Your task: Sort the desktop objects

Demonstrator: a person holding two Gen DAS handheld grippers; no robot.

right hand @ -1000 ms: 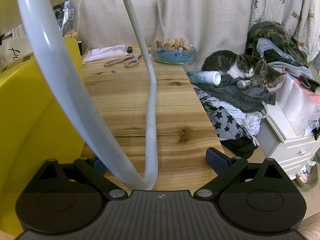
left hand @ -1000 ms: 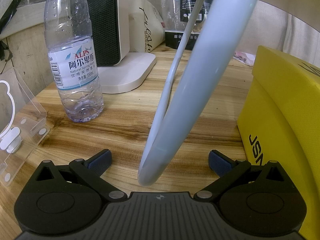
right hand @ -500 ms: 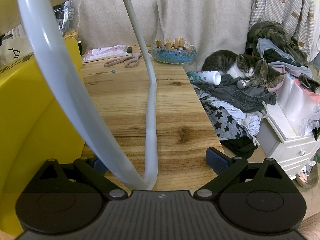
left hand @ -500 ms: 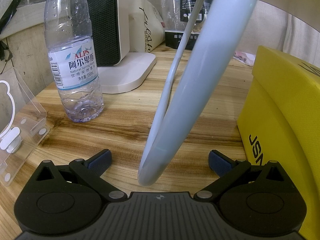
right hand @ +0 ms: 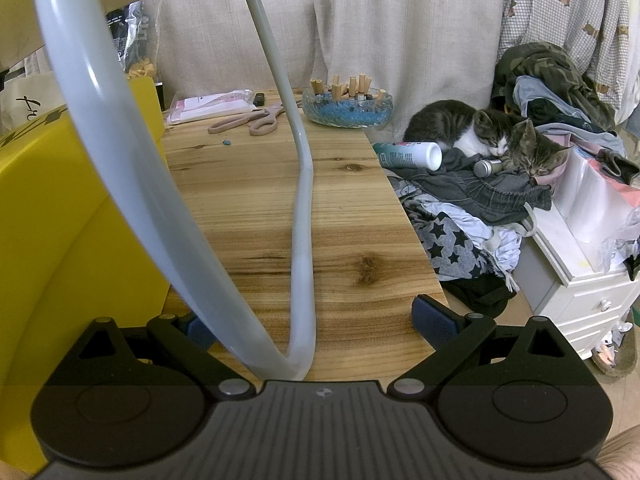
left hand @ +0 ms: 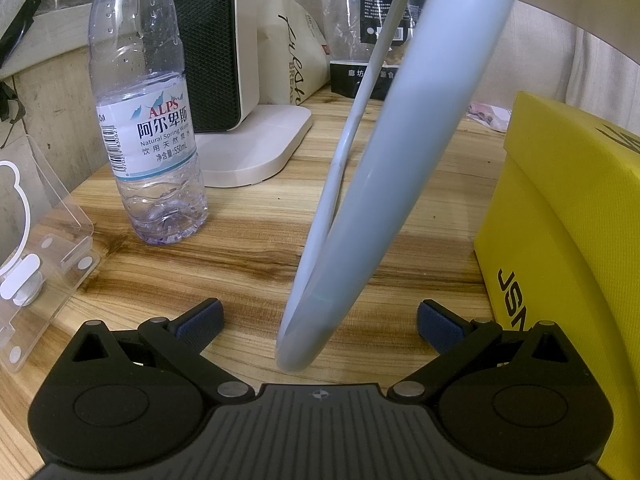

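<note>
1. Left hand-held gripper (left hand: 318, 318) has its fingers spread apart and empty, low over the wooden counter (left hand: 248, 248); a pale bent tube (left hand: 384, 184) rises between them.
2. Left view: water bottle (left hand: 150, 128) upright at left, heater base (left hand: 256, 152) just behind it, clear acrylic stand (left hand: 44, 240) at the counter's left edge, yellow box (left hand: 560, 240) close on the right.
3. Right hand-held gripper (right hand: 308, 320) is also spread and empty; the same tube crosses it.
4. Right view: scissors (right hand: 250, 120) and ashtray (right hand: 347, 106) at the far end, with bare counter between them and the gripper; the right edge drops to a clothes pile (right hand: 472, 216) with two kittens (right hand: 496, 136).
</note>
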